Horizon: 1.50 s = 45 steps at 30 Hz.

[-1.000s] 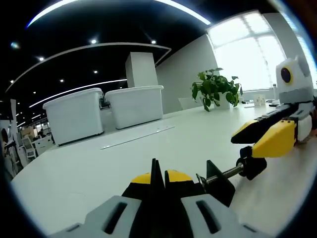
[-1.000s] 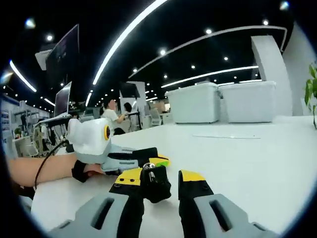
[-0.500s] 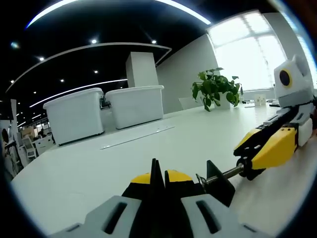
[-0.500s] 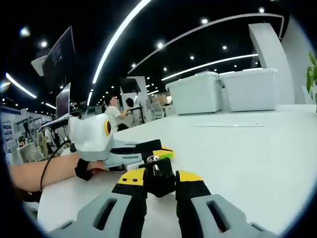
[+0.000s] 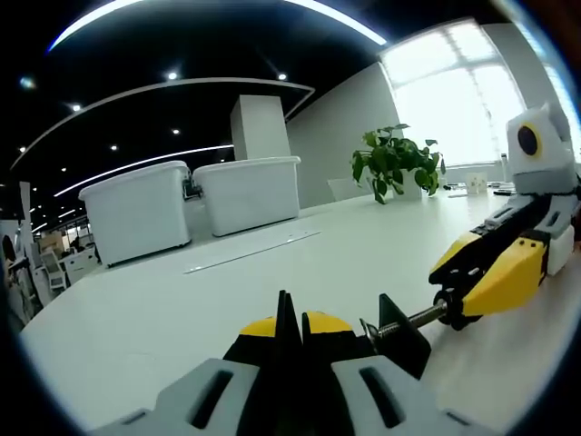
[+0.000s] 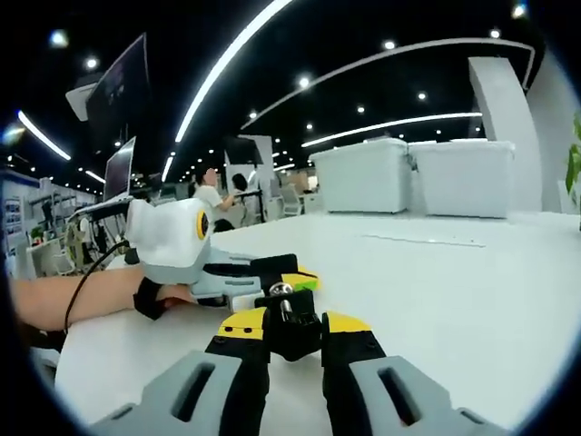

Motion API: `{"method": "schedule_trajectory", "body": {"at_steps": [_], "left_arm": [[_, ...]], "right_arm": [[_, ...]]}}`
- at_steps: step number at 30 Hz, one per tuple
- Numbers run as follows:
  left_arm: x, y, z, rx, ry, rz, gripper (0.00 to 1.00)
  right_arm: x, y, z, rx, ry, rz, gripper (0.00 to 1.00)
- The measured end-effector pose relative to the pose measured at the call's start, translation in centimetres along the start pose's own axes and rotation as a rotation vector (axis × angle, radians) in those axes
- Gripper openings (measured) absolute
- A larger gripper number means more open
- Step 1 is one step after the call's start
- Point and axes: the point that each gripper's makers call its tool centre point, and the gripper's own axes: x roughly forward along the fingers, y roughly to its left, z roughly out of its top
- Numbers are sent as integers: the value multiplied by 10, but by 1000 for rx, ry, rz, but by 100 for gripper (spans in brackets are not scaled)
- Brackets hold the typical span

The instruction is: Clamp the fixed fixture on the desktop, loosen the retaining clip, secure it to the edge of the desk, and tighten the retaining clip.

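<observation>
A black clamp fixture [image 5: 405,340] rests on the white desk [image 5: 272,263], and my left gripper [image 5: 292,322] is shut on its body at the bottom of the left gripper view. Its threaded screw [image 5: 414,318] runs right to a black knob [image 5: 457,309]. My right gripper [image 5: 451,283] comes in from the right, its yellow-tipped jaws shut on that knob. In the right gripper view the knob [image 6: 292,329] sits between my right gripper [image 6: 290,322] jaws, with the screw end [image 6: 280,291] above. The left gripper [image 6: 289,272] lies just beyond, held by a person's forearm [image 6: 82,295].
Two white storage bins [image 5: 136,209] [image 5: 247,191] stand at the back of the desk, and a potted plant [image 5: 395,163] sits far right near the window. A thin strip [image 5: 250,250] lies mid-desk. People sit at distant desks [image 6: 207,195].
The right gripper's jaws have drawn in onto the knob, and it has shifted slightly about the screw. The left gripper and the fixture have stayed put.
</observation>
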Motion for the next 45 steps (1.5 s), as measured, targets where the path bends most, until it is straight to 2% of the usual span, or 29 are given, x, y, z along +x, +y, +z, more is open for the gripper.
{"method": "schedule_trajectory", "body": {"at_steps": [6, 8, 15, 19, 26, 32, 45], "left_arm": [[0, 0, 0, 0, 0, 0, 8], [0, 0, 0, -1, 1, 0, 8], [0, 1, 0, -1, 1, 1, 8], [0, 1, 0, -1, 1, 2, 8], [0, 1, 0, -1, 1, 3, 8], [1, 2, 0, -1, 2, 3, 8], [1, 2, 0, -1, 2, 2, 8]], "right_arm": [[0, 4, 1, -149, -2, -14, 21], [0, -4, 3, -203, -2, -19, 21], [2, 0, 4, -264, -2, -19, 21], [3, 2, 5, -368, -6, -27, 21], [4, 1, 6, -395, -5, -26, 21], [5, 3, 6, -493, -5, -33, 21], [6, 0, 8, -548, -5, -35, 21]]}}
